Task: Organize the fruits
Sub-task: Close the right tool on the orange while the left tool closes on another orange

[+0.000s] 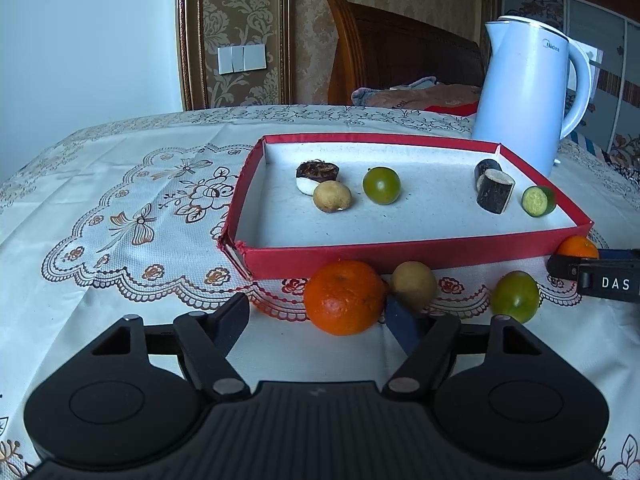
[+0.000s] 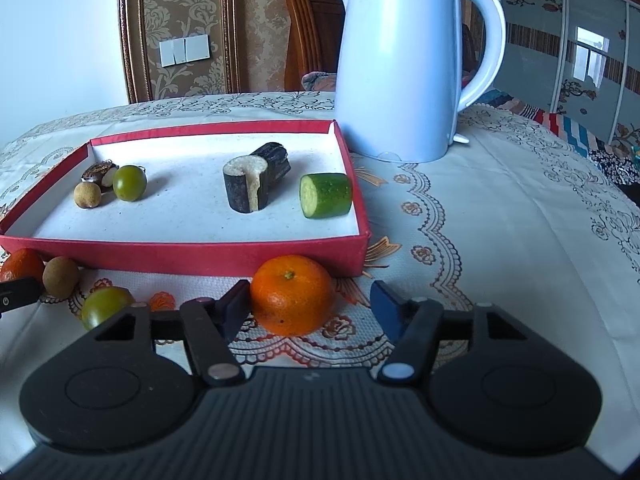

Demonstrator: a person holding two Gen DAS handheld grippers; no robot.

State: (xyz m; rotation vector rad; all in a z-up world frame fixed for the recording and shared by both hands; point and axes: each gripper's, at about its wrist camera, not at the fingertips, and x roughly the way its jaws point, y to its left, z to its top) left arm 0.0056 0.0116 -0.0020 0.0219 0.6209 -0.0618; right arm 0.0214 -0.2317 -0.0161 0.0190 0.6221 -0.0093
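Note:
A red tray [image 1: 400,254] [image 2: 180,258] with a white floor holds a green fruit [image 1: 381,185] [image 2: 129,183], a tan longan [image 1: 332,197] [image 2: 87,195], a dark chestnut-like piece [image 1: 318,174], dark sugarcane pieces [image 1: 495,191] [image 2: 252,184] and a cucumber chunk [image 1: 538,201] [image 2: 326,195]. In front of the tray lie an orange [image 1: 343,297] [image 2: 22,264], a longan [image 1: 413,286] [image 2: 60,276], a green fruit [image 1: 515,296] [image 2: 105,306] and a second orange [image 2: 292,295] [image 1: 578,247]. My left gripper [image 1: 320,320] is open, the first orange between its fingers. My right gripper [image 2: 310,306] is open around the second orange.
A white electric kettle [image 1: 528,100] [image 2: 404,60] stands on the tablecloth behind the tray's right corner. A wooden chair [image 1: 400,52] with clothes stands behind the table. The right gripper's body [image 1: 600,276] shows at the left view's right edge.

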